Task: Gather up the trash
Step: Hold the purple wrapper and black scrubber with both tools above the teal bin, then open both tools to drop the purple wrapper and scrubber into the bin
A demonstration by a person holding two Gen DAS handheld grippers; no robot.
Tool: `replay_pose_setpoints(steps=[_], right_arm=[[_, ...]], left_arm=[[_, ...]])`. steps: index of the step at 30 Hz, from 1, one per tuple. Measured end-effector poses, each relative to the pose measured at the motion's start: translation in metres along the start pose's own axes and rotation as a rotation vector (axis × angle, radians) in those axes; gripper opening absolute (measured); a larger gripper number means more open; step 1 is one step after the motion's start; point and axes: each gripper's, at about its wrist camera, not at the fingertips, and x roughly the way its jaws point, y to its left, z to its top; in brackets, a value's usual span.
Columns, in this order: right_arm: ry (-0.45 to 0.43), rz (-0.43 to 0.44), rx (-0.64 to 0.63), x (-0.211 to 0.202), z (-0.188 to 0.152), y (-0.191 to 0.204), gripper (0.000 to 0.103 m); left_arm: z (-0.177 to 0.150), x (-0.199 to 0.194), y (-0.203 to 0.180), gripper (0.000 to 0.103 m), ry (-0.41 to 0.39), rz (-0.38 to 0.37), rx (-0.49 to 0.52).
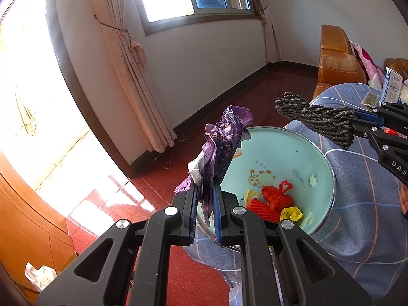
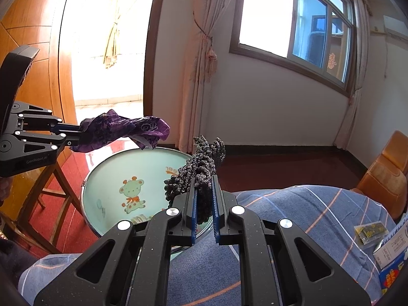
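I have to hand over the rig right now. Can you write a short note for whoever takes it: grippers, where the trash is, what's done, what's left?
Left gripper: shut on a purple wrapper, held above the basin.
Right gripper: shut on a grey cord bundle, also over the basin's edge.
Done: red net and yellow scraps already lie in the basin.
Left: release both pieces into the basin. Then the small packet and the box on the checked cloth probably need collecting; whether they count as trash I cannot tell.
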Motion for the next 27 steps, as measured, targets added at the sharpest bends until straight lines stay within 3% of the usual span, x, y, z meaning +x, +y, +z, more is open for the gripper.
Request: replay_pose_setpoints(steps=[3,6,7,9,16,24,27], right_arm=[[0.004,0.005,-0.005,0.001,0.001,0.001,0.011],[0.017,0.021,-0.02,0.003,0.002,0.003,0.012],[0.019,0.019,-0.028,0.004,0.002,0.004,0.015],[0.017,0.018,-0.033,0.003,0.003,0.006,0.037],[0.014,-0.001,-0.008,0.003,0.002,0.002,0.038],[0.014,-0.056,-0.016,0.002,0.0,0.004,0.041],[0.01,-0.114,0.0,-0.004,-0.002,0.005,0.045]], left_arm=[[-0.001,0.001,-0.001,0.012,0.003,-0.006,0.003],[-0.001,0.002,-0.003,0.019,0.001,-0.011,0.012],[-0.001,0.002,-0.004,0.026,0.0,-0.012,0.018],[-0.002,0.002,-0.007,0.033,0.0,-0.016,0.023],[-0.002,0.001,-0.007,0.048,-0.008,-0.01,0.015],[-0.003,0.0,-0.009,0.052,-0.009,-0.019,0.012],[-0.003,-0.003,-0.01,0.057,-0.017,-0.03,0.005]])
